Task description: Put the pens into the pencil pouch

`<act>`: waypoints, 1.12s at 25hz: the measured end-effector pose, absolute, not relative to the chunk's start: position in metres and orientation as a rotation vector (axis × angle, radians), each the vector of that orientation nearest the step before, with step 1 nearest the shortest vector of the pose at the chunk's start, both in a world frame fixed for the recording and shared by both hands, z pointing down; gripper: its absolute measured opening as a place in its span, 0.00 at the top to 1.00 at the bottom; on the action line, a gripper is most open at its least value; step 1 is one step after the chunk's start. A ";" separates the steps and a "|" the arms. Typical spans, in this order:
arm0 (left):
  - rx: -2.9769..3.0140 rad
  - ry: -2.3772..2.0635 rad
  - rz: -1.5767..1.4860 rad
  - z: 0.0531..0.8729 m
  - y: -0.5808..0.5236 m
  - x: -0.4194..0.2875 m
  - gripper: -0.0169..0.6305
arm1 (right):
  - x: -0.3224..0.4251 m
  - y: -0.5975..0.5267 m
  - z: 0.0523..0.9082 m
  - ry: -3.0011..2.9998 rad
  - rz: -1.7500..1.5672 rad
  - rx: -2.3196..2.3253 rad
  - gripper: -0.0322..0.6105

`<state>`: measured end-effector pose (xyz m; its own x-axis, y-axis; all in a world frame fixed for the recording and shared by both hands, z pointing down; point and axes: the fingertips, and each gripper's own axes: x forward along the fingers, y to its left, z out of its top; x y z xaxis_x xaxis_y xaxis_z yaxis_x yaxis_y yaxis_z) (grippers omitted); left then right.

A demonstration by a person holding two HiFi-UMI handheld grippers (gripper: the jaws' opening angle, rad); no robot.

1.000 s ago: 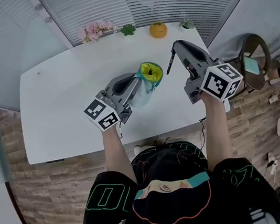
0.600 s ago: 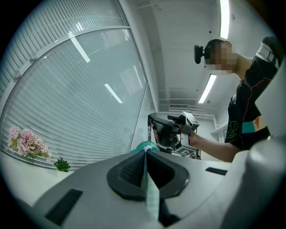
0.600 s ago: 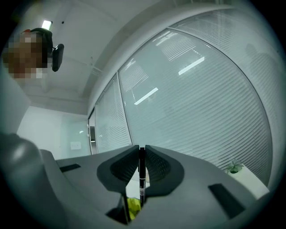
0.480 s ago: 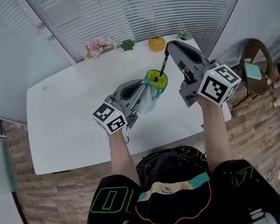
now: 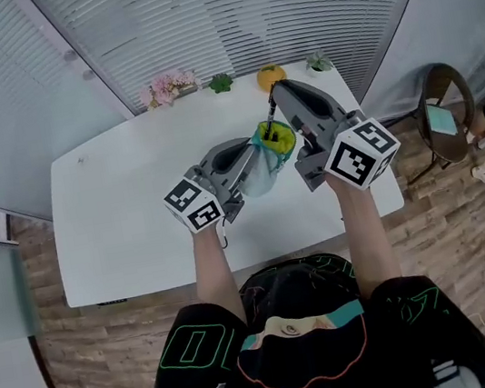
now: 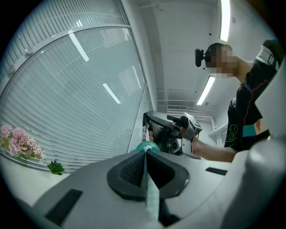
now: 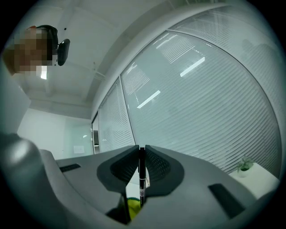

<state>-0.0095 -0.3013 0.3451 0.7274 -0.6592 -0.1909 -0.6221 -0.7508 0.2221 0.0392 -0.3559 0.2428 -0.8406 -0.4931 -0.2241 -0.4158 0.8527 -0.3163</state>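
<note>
Two grippers, head view: both are held up over the white table (image 5: 110,229). The left gripper (image 5: 249,148) comes in from 7 o'clock, the right gripper (image 5: 280,92) from 4 o'clock, and their tips are near each other.
Pouch, head view: the teal fabric pencil pouch with yellow lining (image 5: 265,150) hangs from the left gripper's tips, mouth open and facing up.
Pen, head view: the slim black pen (image 5: 271,112) sits in the right gripper's tips, long axis near upright. Its lower end is at the 12 o'clock side of the pouch mouth; I can't tell whether it has passed the rim.
Room, head view: bare tabletop lies all round below. Pink flowers (image 5: 167,87) and an orange round ornament (image 5: 271,75) sit on the far edge at 12 o'clock, well apart.
Left claw, left gripper view: jaws are pressed together on a thin fold of the pencil pouch (image 6: 146,190). The puckered teal rim shows just past the tips, and the right gripper (image 6: 167,134) stands close behind it at 1 o'clock.
Right claw, right gripper view: jaws are narrow and clamped on the pen (image 7: 141,172), which stands upright between the pads. The yellow lining (image 7: 132,208) is directly below at 6 o'clock.
Coming move, my read: pen over mouth, so a straight drop along the pen's own axis. The right hand does the work while the left keeps the mouth up.
Risk, my read: the pouch is held by one edge only, so the rim may fold shut or catch the tip.
</note>
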 end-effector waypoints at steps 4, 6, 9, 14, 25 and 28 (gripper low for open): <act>2.760 -1.060 -0.437 0.344 -0.296 -0.016 0.97 | 0.033 -0.349 0.256 2.736 -0.402 -0.679 0.88; 2.739 -1.076 -0.458 0.346 -0.299 -0.019 0.97 | 0.030 -0.351 0.267 2.753 -0.428 -0.666 0.88; 2.719 -1.096 -0.482 0.348 -0.303 -0.021 0.97 | 0.024 -0.352 0.284 2.807 -0.463 -0.666 0.88; 2.706 -1.117 -0.499 0.351 -0.301 -0.024 0.97 | 0.017 -0.347 0.313 2.905 -0.509 -0.681 0.88; 2.704 -1.132 -0.462 0.359 -0.303 -0.027 0.97 | 0.014 -0.336 0.362 3.187 -0.426 -0.712 0.88; 2.701 -1.110 -0.468 0.361 -0.304 -0.024 0.97 | 0.014 -0.333 0.377 3.271 -0.402 -0.716 0.88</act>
<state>-0.0243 -0.3038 0.3605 0.6712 -0.7087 -0.2175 -0.6506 -0.7037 0.2853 0.0135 -0.3326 0.3774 -0.8846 -0.3791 0.2716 -0.4336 0.8830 -0.1799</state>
